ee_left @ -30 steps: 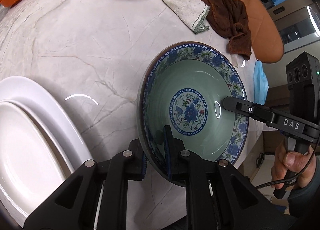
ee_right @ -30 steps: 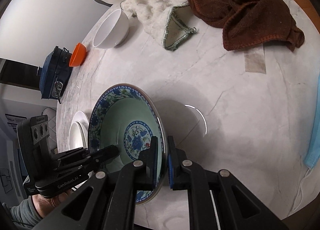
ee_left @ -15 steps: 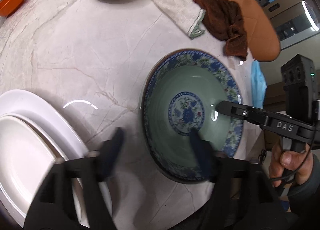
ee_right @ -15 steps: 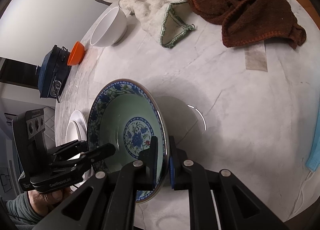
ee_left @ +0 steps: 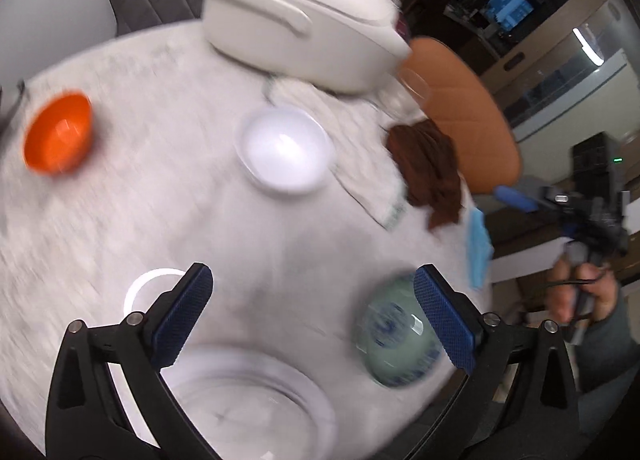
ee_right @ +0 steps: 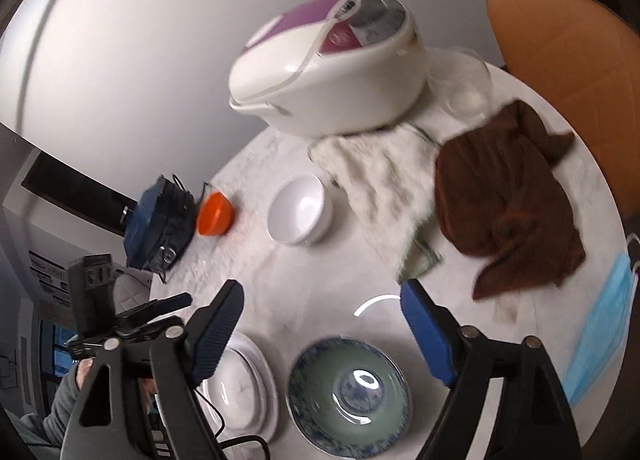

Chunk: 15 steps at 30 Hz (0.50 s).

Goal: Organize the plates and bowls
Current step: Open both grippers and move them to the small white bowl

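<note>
While both claws hang wide open and hold nothing, the dishes rest on the marble desk (ee_right: pixel 500 312).
Largest to smallest: rice cooker (ee_right: pixel 332 71) at the far edge; stacked white plates (ee_right: pixel 240 384) near left, just beside the green-and-blue bowl (ee_right: pixel 348 392); white bowl (ee_right: pixel 298 215) mid-desk; orange bowl (ee_right: pixel 214 213) far left. Left claw (ee_left: pixel 314 316) and right claw (ee_right: pixel 320 324) hover above.
</note>
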Each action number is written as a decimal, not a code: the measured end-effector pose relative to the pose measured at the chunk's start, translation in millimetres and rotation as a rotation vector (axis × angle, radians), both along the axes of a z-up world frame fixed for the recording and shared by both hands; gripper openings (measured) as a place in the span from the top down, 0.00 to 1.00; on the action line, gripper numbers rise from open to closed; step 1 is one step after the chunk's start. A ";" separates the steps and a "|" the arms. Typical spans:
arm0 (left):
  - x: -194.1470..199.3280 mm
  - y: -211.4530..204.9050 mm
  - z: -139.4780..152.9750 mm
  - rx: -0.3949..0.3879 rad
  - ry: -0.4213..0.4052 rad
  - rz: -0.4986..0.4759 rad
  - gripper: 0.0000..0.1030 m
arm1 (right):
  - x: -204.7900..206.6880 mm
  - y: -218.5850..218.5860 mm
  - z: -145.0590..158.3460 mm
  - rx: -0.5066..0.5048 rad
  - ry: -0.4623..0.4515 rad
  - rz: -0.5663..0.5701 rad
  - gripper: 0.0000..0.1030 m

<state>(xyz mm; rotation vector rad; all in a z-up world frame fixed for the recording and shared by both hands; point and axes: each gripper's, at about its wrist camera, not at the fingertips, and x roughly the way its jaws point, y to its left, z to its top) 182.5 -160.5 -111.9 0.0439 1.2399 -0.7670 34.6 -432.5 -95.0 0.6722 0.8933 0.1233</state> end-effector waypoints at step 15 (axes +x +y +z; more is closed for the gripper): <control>134.1 -53.8 -106.6 0.210 0.066 0.012 0.06 | 161.9 33.4 -85.9 0.044 0.256 0.010 0.39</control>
